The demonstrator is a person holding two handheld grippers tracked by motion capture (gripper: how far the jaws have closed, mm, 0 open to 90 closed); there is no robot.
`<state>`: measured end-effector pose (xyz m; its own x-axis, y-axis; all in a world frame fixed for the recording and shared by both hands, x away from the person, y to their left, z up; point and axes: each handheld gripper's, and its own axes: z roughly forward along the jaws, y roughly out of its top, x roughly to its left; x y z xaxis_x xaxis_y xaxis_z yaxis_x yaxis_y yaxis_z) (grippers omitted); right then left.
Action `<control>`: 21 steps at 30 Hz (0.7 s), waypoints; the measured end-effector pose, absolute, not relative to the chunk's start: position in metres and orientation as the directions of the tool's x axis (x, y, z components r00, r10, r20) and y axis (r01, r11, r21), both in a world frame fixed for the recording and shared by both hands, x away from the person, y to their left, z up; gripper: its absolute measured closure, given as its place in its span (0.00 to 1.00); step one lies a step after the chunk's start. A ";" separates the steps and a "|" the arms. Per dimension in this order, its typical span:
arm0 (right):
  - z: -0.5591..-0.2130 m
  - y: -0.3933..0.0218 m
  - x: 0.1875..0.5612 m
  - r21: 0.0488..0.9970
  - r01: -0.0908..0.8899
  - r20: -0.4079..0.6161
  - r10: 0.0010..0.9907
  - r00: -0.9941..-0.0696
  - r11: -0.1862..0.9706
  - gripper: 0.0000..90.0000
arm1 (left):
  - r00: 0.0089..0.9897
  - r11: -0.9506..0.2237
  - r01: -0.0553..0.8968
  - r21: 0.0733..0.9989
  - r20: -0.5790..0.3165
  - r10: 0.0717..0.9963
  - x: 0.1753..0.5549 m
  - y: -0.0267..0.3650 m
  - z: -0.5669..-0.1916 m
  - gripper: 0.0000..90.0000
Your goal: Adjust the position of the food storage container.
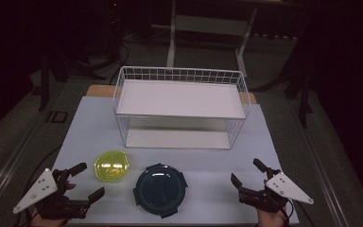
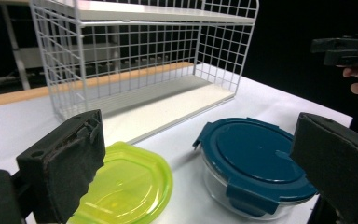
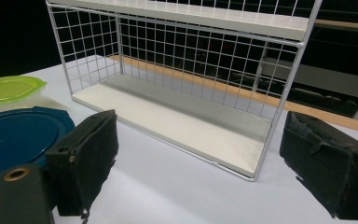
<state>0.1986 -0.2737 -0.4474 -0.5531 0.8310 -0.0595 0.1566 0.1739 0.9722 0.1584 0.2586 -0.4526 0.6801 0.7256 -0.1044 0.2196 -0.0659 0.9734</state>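
Yellow-green container (image 1: pixel 111 166) is being flanked just ahead-right of the nearer left tool (image 1: pixel 86 180); both tools, right tool (image 1: pixel 246 171) included, are being held spread.

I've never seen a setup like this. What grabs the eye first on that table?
The white wire rack with two shelves stands at the back of the table. In front of it sit a yellow-green lidded container and, to its right, a round glass container with a dark blue clip lid. At the near corners, the left gripper and the right gripper both stand open, holding nothing.
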 end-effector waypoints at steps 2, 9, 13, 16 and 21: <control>-0.447 -0.274 0.199 0.972 0.158 -0.058 0.832 -0.551 0.172 0.12 | 0.687 -0.077 0.241 0.968 -0.114 0.717 0.160 0.254 -0.451 0.05; -0.447 -0.274 0.198 0.973 0.156 -0.055 0.831 -0.553 0.168 0.12 | 0.742 -0.145 0.286 0.947 -0.123 0.659 0.162 0.239 -0.460 0.14; -0.447 -0.275 0.198 0.974 0.156 -0.052 0.832 -0.553 0.165 0.12 | 0.760 -0.181 0.294 0.939 -0.114 0.640 0.162 0.235 -0.465 0.38; -0.447 -0.275 0.198 0.974 0.156 -0.052 0.832 -0.553 0.165 0.12 | 0.768 -0.230 0.320 0.919 -0.109 0.632 0.163 0.230 -0.471 0.56; -0.447 -0.275 0.198 0.974 0.154 -0.054 0.831 -0.553 0.166 0.12 | 0.794 -0.314 0.359 0.879 -0.110 0.598 0.166 0.219 -0.483 0.70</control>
<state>0.1981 -0.2750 -0.4467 -0.5532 0.8313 -0.0540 0.1543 0.1660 0.9740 0.1656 0.2192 -0.4827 0.7939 0.5979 -0.1104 0.3589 -0.3143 0.8789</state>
